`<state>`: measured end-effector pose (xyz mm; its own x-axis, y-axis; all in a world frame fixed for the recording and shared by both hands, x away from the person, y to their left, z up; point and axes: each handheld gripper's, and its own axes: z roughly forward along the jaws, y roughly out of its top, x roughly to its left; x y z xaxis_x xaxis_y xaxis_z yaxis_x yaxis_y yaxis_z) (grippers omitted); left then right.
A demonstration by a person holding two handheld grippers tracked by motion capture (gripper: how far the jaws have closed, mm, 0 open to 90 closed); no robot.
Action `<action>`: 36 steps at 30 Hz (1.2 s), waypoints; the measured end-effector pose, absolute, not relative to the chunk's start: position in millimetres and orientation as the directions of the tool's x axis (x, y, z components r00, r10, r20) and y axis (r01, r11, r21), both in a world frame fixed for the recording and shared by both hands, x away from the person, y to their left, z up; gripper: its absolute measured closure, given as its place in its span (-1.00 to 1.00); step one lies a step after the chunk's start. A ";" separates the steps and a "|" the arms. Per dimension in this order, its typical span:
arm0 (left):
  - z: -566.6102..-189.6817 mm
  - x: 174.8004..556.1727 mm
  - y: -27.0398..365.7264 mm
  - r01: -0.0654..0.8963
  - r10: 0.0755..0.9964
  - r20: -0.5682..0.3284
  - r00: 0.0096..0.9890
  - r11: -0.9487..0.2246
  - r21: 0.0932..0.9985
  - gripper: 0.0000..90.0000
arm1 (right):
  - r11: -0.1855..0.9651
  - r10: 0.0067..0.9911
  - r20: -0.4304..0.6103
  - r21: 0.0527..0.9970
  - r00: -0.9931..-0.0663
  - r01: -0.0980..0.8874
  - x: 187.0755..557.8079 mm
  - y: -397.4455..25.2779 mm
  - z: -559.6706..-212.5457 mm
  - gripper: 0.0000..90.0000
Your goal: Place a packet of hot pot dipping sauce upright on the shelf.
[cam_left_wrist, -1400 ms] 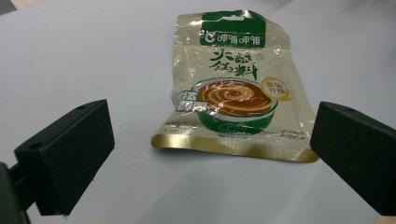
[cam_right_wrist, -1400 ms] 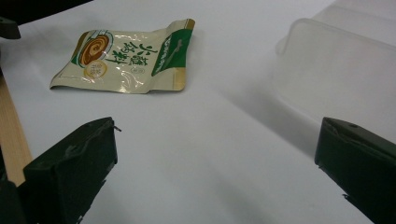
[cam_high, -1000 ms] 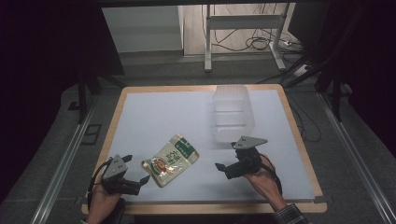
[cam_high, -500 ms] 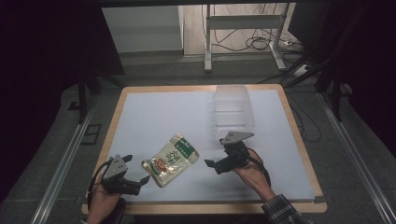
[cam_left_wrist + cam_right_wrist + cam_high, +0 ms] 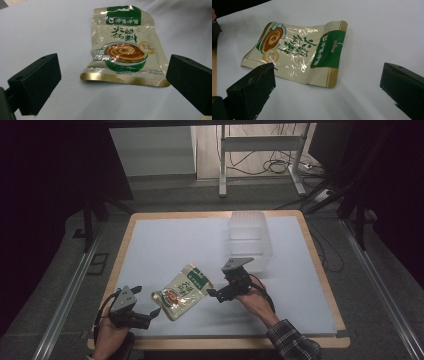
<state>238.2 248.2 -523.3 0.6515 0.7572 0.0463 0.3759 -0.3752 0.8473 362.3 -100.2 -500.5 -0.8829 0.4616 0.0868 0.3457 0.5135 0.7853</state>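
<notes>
From the high view, the sauce packet [image 5: 183, 291] lies flat on the white worktop [image 5: 165, 245], towards its near edge, between the two grippers. The left gripper [image 5: 148, 316] sits by the packet's lower corner, apart from it; the right gripper [image 5: 214, 294] is just beside the packet's green top end. A clear plastic container [image 5: 249, 240] stands farther back, near the right gripper.

In the left gripper view, the jaws stand wide, with the packet's gold bottom seam [image 5: 123, 80] lying across the gap ahead of them and nothing held.

In the right gripper view, the jaws are also wide and empty, the green header [image 5: 329, 51] nearest. To pick it up well, I judge the right gripper should come in low and close on that stiff header edge, since the flat foil gives little else to pinch.
</notes>
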 end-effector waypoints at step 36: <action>-523.8 238.1 247.2 0.373 0.758 0.056 0.650 -0.383 0.845 -1.00 | 0.600 0.434 0.164 0.682 -0.886 0.419 393.2 -44.2 -532.6 -0.18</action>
<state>238.1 247.2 -523.8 0.6503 0.7576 0.0564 0.3728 -0.3830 0.8452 393.2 -44.2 -532.6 -0.8861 0.4337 0.1638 0.4194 0.5996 0.6816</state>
